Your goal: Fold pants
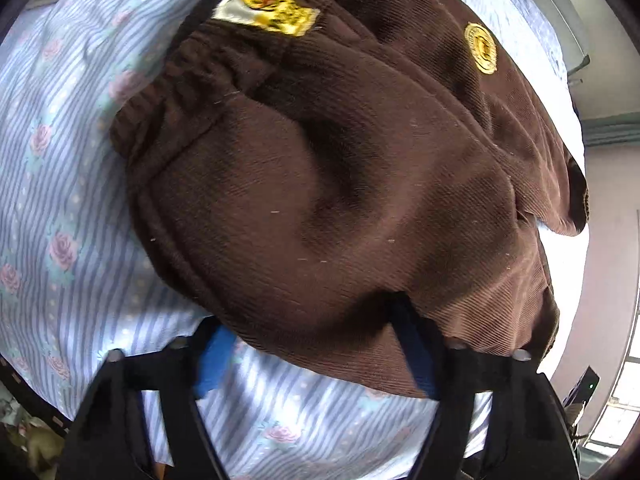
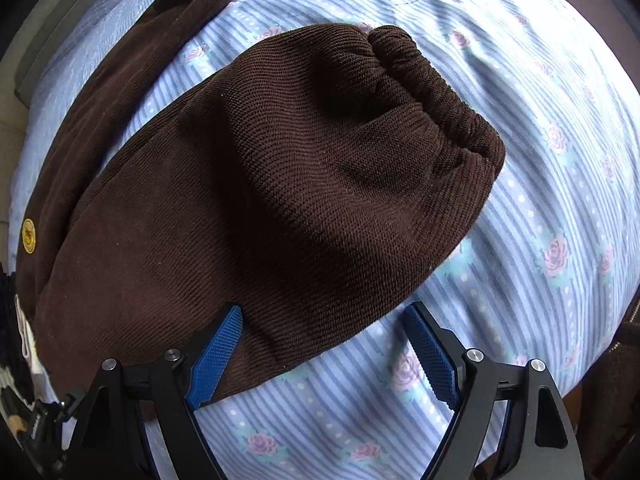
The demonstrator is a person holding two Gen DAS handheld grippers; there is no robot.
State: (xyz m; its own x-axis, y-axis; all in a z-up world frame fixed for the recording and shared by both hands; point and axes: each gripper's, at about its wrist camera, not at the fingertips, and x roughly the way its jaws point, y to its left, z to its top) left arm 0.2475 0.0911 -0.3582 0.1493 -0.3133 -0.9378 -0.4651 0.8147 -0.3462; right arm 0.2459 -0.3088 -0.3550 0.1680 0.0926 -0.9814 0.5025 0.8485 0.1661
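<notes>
Right gripper [image 2: 322,342] is seen spread wide, one pad on the brown pants [image 2: 280,160], nothing pinched. Left gripper [image 1: 316,354] straddles the pants' edge; grip can't be told. Pants are laid on a striped floral bedsheet [image 2: 540,200]. Far leg is cut off.

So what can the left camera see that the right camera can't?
Only the left wrist view shows the yellow sewn label by the waistband and the left gripper, with brown cloth between its blue pads. Only the right wrist view shows the gathered leg cuff, the second leg stretching away at the upper left, and the right gripper, open over the near edge of the leg. Both show the brown pants, their round yellow badge and the blue striped sheet with roses.
</notes>
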